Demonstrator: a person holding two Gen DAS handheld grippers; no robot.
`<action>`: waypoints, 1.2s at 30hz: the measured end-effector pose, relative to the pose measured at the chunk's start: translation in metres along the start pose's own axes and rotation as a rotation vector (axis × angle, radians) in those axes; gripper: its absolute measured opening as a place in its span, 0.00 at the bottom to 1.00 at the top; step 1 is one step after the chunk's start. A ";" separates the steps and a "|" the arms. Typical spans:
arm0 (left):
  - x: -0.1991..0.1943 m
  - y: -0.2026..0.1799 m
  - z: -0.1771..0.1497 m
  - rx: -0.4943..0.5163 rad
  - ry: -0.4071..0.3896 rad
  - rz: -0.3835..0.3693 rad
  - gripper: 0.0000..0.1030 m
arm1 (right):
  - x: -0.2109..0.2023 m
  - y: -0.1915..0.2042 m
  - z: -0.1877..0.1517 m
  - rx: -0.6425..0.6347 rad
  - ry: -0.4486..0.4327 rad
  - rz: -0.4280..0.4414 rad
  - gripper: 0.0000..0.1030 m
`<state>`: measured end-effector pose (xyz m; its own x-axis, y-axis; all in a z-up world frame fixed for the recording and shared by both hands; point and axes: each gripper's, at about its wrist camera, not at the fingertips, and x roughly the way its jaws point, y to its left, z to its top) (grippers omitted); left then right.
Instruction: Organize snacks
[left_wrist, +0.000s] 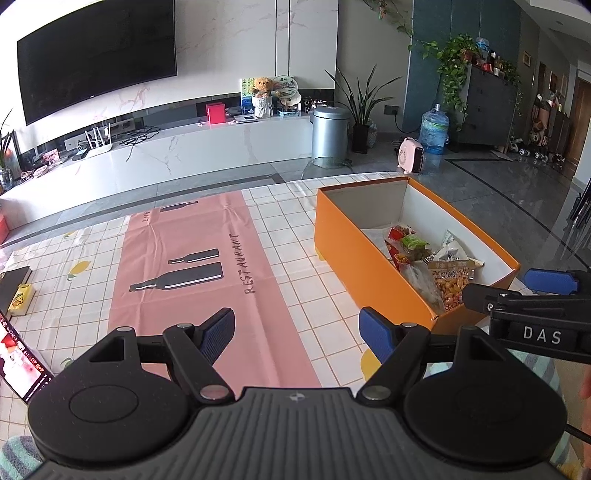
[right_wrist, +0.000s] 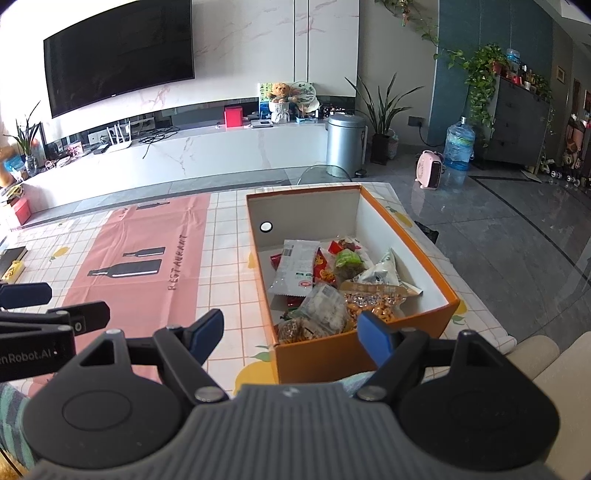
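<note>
A worktop (left_wrist: 280, 236) covered in a smooth, white checked cloth with lemon prints is seen from two cameras held low over its near edge. At the far left edge of the worktop a dark flat object and a small yellow pack (left_wrist: 21, 300) are laid, and a lit screen (left_wrist: 20, 360) is seen at the near left. A wide pink runner (left_wrist: 207, 236), creased and printed with black bottle shapes, is spread across the middle; its surface is left bare, giving open room between the left edge and the box.

The left claw (left_wrist: 297, 334) is held wide above the runner's near end, with nothing between its ribbed blue pads. The right claw (right_wrist: 291, 338) is likewise spread wide and empty, poised over the near short wall of the box, its right pad just above the snacks.

An orange cardboard box (right_wrist: 369, 360), long and rectangular with white inner walls and no lid, is set on the right part of the worktop, close to the right edge. The snacks (right_wrist: 325, 291) are piled inside it, toward its near end: crinkled plastic packets, one long and white, one red, one green, one white and pointed, and clear bags of golden-brown pieces. The far end of the box floor is left uncovered.

Beyond the worktop's far edge, glossy grey floor tiles, a white marble-look TV bench and a metal bin (left_wrist: 330, 133) are seen.
</note>
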<state>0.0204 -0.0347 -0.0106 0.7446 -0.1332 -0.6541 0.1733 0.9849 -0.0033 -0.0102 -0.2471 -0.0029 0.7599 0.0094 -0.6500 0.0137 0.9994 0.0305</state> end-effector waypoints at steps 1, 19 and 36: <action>0.000 0.000 0.000 0.000 0.000 -0.001 0.87 | 0.000 -0.001 0.000 0.003 0.002 -0.002 0.75; -0.004 0.000 0.003 -0.013 -0.016 0.007 0.87 | 0.003 0.004 0.004 -0.014 0.004 0.015 0.75; -0.013 0.008 0.012 -0.004 -0.059 0.016 0.87 | 0.006 0.021 0.013 -0.077 -0.004 0.054 0.79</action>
